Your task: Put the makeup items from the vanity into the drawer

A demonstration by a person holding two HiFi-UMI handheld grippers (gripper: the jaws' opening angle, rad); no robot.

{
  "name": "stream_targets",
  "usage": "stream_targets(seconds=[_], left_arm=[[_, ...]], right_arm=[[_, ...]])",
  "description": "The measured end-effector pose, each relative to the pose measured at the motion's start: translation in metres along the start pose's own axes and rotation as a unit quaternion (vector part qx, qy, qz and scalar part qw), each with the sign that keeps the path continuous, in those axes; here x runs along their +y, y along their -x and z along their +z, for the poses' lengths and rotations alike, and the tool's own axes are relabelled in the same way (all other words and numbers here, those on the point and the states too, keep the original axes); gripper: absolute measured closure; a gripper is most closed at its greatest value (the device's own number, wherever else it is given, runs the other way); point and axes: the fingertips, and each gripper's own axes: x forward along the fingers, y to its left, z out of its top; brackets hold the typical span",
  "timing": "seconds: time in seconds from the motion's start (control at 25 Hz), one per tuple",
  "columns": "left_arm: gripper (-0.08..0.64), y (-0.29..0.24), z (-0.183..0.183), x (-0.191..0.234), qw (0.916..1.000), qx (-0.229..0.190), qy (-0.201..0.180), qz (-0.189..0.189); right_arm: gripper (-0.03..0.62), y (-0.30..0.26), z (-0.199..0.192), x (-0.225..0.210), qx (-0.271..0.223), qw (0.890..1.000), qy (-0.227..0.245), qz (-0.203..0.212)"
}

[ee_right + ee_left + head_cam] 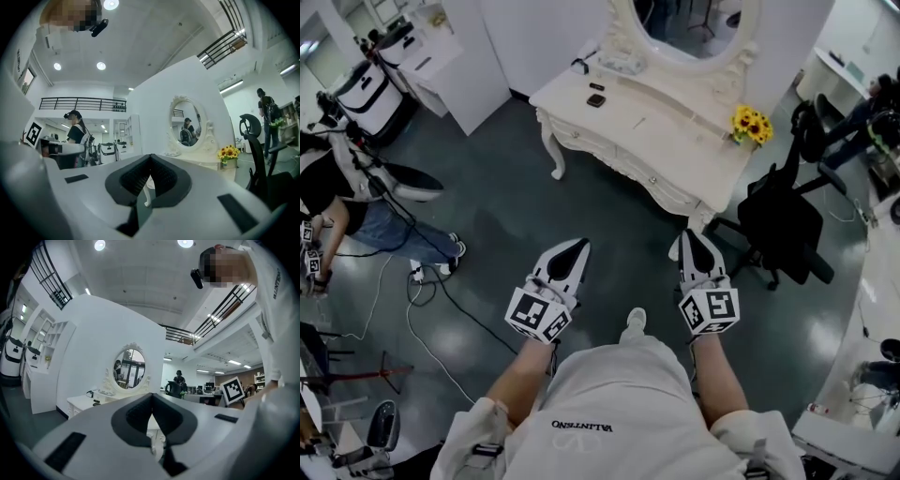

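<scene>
The white vanity (675,131) with its oval mirror (694,28) stands ahead of me across the dark floor. Two small dark makeup items (595,98) lie on its top near the left end. Its front drawers (661,180) look closed. My left gripper (579,246) and right gripper (691,236) are held side by side, level, well short of the vanity. Both are shut with nothing between the jaws. In the left gripper view the left gripper (152,397) points at the vanity (86,401). The right gripper (150,159) points at the vanity (201,161) too.
A black office chair (783,225) stands at the vanity's right end, beside yellow sunflowers (750,124). A person (337,211) sits at the left with cables (422,309) trailing over the floor. White cabinets (441,56) stand at the back left.
</scene>
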Motion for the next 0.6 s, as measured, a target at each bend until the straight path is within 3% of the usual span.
stream_targets(seconds=[0.32, 0.6], left_arm=[[0.560, -0.098, 0.006, 0.004, 0.9999, -0.005, -0.010, 0.010], [0.560, -0.147, 0.005, 0.006, 0.9998, 0.000, -0.007, 0.020]], right_arm=[[0.581, -0.049, 0.011, -0.072, 0.001, 1.000, -0.006, 0.024], [0.581, -0.077, 0.008, -0.118, 0.006, 0.999, -0.022, 0.029]])
